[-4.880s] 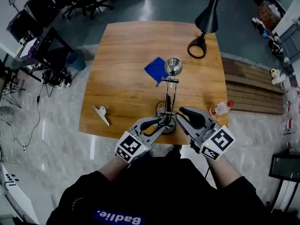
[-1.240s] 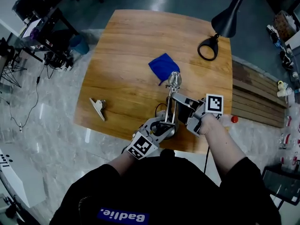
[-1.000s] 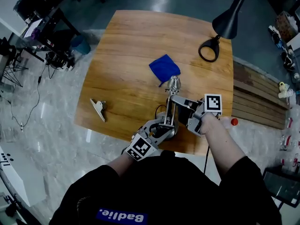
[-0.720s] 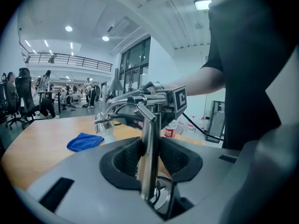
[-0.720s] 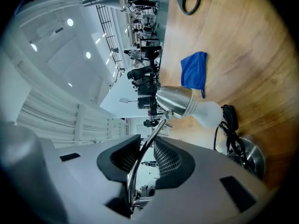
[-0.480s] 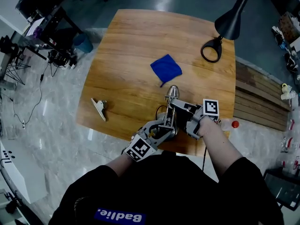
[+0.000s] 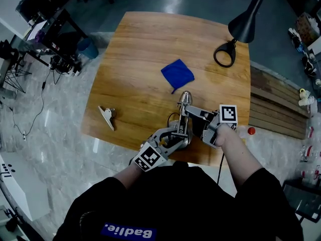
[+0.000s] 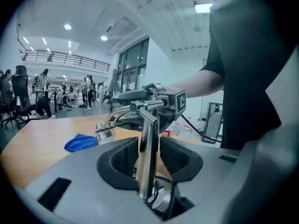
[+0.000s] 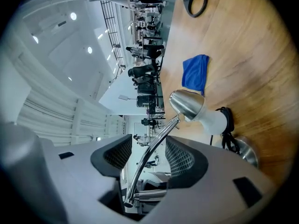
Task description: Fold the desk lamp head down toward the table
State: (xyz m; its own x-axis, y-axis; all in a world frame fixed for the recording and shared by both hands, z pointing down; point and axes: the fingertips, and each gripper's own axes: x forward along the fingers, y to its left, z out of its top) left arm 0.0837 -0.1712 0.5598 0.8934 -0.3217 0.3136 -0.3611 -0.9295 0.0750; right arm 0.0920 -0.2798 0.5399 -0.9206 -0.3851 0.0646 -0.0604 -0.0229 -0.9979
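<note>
The chrome desk lamp stands near the table's front edge, its head (image 7: 185, 98) folded low over the wood and pointing at the blue cloth. My left gripper (image 7: 176, 133) is shut on the lamp's upright post (image 8: 147, 148), just above the round base. In the left gripper view the head (image 8: 105, 132) hangs beyond the post. My right gripper (image 7: 193, 115) reaches in from the right at the upper arm. Its jaws are opening: the curved chrome neck (image 9: 154, 146) runs between the pads with a gap on each side. Beyond them shows the lamp head (image 9: 187, 104).
A blue cloth (image 7: 177, 74) lies mid-table, just past the lamp head. A black desk lamp (image 7: 242, 24) with a ring base (image 7: 224, 53) stands at the far right corner. A metal clip (image 7: 107, 115) lies at the left, a red-capped bottle (image 7: 246, 131) at the right edge.
The lamp head has come down and back from the blue cloth toward its own post. The right gripper's jaws stand wider around the neck. The left gripper has kept still.
</note>
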